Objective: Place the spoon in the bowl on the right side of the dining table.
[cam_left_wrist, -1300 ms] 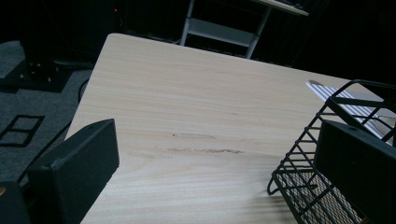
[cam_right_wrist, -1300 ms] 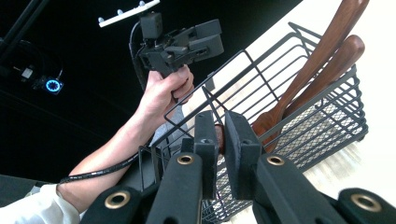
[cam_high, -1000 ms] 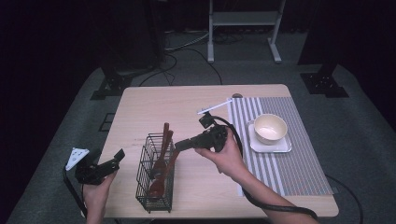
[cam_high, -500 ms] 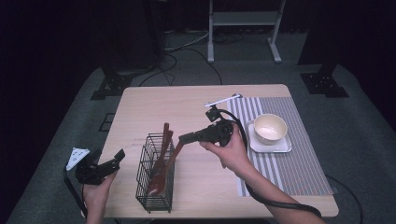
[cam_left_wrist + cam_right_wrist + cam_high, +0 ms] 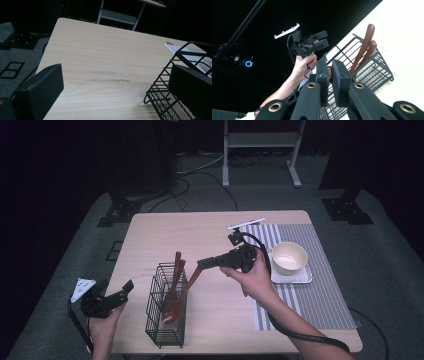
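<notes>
A black wire basket (image 5: 162, 320) stands at the table's front left with wooden utensils (image 5: 176, 264) in it. My right gripper (image 5: 204, 263) reaches in from the right above the basket, shut on the handle of a wooden spoon (image 5: 184, 289) that slants down into it. In the right gripper view its jaws (image 5: 330, 71) pinch that brown handle, with two more wooden handles (image 5: 365, 46) leaning in the basket (image 5: 377, 71) beyond. My left gripper (image 5: 125, 289) hangs open off the table's left front corner, nothing between its jaws (image 5: 117, 82).
A cream bowl (image 5: 289, 257) sits on a white tray (image 5: 301, 277) on a striped placemat (image 5: 315, 300) at the right. A thin white stick (image 5: 246, 223) lies near the mat's far edge. Bare wood (image 5: 100, 57) stretches left of the basket (image 5: 172, 100).
My right gripper has moved up and to the right, drawing the wooden spoon's handle with it. The left gripper has stayed where it was.
</notes>
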Motion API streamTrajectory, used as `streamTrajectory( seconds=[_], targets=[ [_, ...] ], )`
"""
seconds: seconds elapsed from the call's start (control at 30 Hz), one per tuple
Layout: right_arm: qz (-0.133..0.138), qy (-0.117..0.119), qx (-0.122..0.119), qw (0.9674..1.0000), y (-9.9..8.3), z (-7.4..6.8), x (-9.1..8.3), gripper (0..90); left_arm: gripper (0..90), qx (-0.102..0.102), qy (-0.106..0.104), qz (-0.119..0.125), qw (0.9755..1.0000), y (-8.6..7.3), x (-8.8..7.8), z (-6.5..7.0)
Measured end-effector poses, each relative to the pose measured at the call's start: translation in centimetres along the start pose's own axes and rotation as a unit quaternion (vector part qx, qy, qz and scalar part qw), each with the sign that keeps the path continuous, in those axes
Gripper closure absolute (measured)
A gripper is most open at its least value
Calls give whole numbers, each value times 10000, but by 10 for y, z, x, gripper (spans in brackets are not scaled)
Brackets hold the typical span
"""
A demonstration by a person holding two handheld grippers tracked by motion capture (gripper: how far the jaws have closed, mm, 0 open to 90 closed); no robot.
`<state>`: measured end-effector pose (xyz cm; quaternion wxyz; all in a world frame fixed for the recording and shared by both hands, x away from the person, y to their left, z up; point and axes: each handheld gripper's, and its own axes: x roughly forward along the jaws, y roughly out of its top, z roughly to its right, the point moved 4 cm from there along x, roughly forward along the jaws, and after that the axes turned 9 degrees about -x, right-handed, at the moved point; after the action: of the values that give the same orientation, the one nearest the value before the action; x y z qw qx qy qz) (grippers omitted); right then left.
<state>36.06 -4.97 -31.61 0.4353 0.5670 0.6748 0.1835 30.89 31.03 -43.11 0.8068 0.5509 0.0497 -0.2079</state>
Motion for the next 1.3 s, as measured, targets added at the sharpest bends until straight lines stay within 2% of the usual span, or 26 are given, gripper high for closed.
streamTrajectory(
  seconds=[0.57, 1.3],
  targets=[
    [140, -33, 123, 9998, 1, 4, -17, 837, 0, 9, 12, -2, 10000, 0, 0, -1],
    [280, -170, 332, 9989, -4, 20, -41, 837, 0, 18, 25, 6, 10000, 0, -1, -1]
  ],
)
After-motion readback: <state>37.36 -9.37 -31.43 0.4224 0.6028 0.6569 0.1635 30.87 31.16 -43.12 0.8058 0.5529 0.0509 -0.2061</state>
